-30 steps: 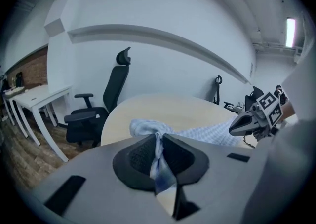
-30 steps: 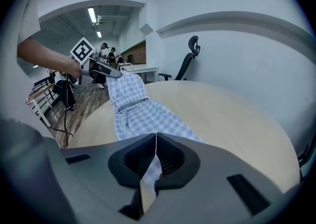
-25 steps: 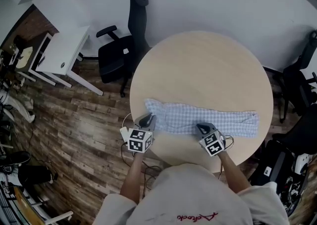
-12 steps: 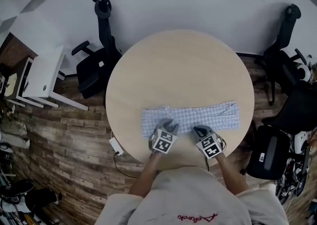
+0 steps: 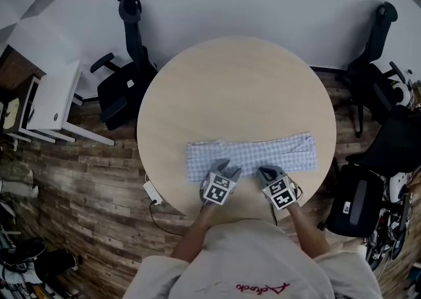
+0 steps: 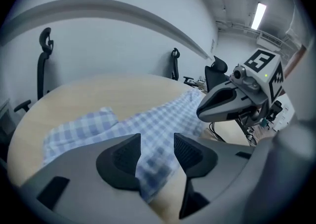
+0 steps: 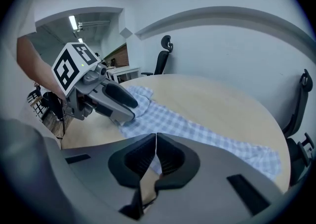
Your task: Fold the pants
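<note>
Blue-checked pants [image 5: 263, 154] lie as a long strip across the near half of the round wooden table [image 5: 237, 80]. My left gripper [image 5: 228, 168] sits at the middle of their near edge. Its jaws have just been opening and now stand open, and in the left gripper view the cloth's edge [image 6: 148, 129] lies loose between the pads of this gripper [image 6: 157, 149]. Just to its right, my right gripper [image 5: 266, 172] has its jaws pressed together on the same near edge. In the right gripper view the pads of the right gripper [image 7: 156, 151] meet, with the pants [image 7: 197, 131] running on beyond them.
The table's near rim is right under both grippers. Black office chairs stand behind the table at left [image 5: 125, 80] and right [image 5: 378, 74]. A white desk [image 5: 56, 100] is far left, a dark bag [image 5: 355, 209] at right, and a white plug with its cable [image 5: 153, 191] lies on the wooden floor.
My left gripper slid from the pants' left end to the middle of their near edge, then opened its jaws. The right gripper stayed shut on the near edge, ending close beside the left.
</note>
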A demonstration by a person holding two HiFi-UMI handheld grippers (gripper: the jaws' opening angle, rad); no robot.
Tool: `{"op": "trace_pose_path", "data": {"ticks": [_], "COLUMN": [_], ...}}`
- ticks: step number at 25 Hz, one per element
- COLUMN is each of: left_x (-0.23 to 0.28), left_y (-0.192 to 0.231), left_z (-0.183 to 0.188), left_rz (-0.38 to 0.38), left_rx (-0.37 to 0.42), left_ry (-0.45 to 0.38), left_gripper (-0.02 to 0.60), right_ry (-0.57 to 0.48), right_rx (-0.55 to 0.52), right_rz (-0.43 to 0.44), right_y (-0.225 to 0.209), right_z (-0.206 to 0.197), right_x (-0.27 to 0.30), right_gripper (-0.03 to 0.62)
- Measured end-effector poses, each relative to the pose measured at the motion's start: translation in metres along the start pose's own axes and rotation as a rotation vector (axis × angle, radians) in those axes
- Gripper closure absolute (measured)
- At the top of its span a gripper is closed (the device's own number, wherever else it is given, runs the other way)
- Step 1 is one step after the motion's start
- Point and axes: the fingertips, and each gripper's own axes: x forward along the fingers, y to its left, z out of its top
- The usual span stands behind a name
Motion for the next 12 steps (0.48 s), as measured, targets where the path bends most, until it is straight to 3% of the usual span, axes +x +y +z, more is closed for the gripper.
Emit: {"op": "trace_pose_path", "data": {"ticks": [6,12], "left_x": [-0.051,-0.098], "left_y": [0.062,0.135], "left_z": [0.004,-0.039], "left_rz": [0.141,0.256], "left_rx": [-0.075,-0.254], "left_ry": [-0.087,-0.113], "left_gripper": [0.379,0.379], "right_ry": [-0.014,-0.013], "right_rx": [-0.059,-0.118], "right_rz": [0.058,0.097], "right_y": [0.026,0.058], "right_z": [0.032,0.06], "right_x": [0.031,0.062], "right_gripper": [0.562,0.562]}}
